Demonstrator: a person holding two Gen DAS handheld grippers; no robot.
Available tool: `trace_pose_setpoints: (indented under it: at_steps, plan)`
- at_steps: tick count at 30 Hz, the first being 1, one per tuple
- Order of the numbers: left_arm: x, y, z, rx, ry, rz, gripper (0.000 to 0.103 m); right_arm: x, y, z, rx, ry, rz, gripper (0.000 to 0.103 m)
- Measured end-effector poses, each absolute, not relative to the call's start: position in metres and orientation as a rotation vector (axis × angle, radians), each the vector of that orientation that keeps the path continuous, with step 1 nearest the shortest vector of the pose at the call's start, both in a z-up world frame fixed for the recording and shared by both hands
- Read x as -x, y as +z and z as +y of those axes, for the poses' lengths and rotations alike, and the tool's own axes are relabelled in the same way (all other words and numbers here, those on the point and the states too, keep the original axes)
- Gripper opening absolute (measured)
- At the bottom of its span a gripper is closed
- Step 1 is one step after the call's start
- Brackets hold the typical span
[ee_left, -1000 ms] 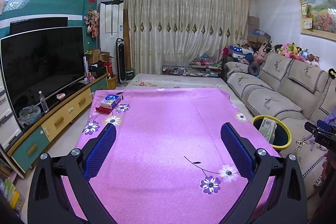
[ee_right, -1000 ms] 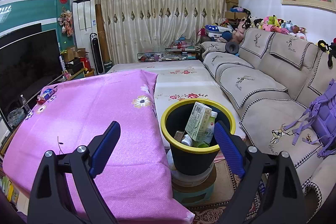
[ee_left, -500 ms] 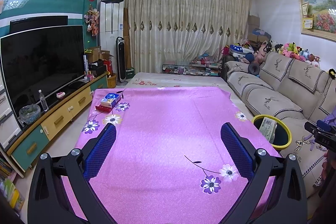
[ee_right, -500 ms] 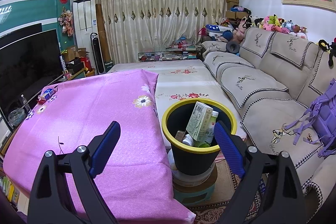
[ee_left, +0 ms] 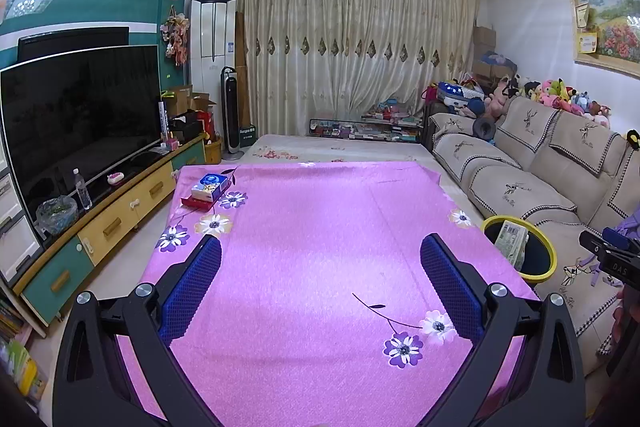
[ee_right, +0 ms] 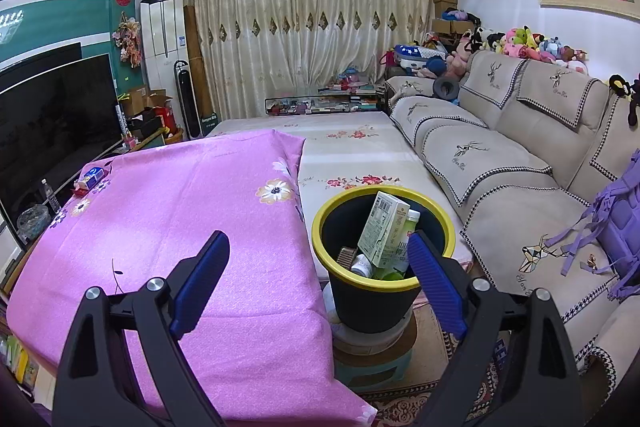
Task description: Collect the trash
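In the left wrist view, the left gripper (ee_left: 320, 263) hangs over a surface draped in a pink floral cloth (ee_left: 320, 235), its blue-padded fingers (ee_left: 192, 283) spread wide with nothing between them and only bare cloth below. At the far left corner of the cloth a blue and white tissue box (ee_left: 209, 184) lies on a flat red box (ee_left: 195, 201). Off the right edge of the surface stands the black round trash bin with a yellow rim (ee_left: 548, 255), a pale printed carton (ee_left: 511, 241) poking up inside it, and just beyond it a beige sofa (ee_left: 520, 187) runs along the wall; part of the right gripper's black body (ee_left: 612, 261) shows at the right edge. In the right wrist view, the right gripper (ee_right: 316, 263) points down toward the gap between the cloth's edge (ee_right: 180, 219) and the bin (ee_right: 360, 307), its blue fingers (ee_right: 200, 279) likewise wide apart and empty. The bin sits on a pale round stand atop a green stool (ee_right: 372, 363), beside the surface. Inside it are the white and green carton (ee_right: 382, 229) leaning upright, a pale green bottle with a white cap (ee_right: 408, 227) behind the carton, and a small white cap and a brown item lower down. The right finger overlaps the bin's near rim in this view; whether it touches cannot be told
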State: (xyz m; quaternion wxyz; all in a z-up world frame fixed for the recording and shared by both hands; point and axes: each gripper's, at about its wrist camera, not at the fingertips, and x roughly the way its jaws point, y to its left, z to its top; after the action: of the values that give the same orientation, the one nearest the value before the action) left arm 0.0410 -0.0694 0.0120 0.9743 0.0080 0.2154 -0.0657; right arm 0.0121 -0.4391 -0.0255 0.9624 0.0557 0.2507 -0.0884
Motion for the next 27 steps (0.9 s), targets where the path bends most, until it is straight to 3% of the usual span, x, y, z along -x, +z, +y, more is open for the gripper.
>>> trace_pose_setpoints:
  at_steps: [27]
  plan:
    - [-0.043, -0.002, -0.076, -0.018, -0.127, 0.456, 0.098, -0.016, -0.034, -0.437, -0.119, -0.178, 0.520, 0.086]
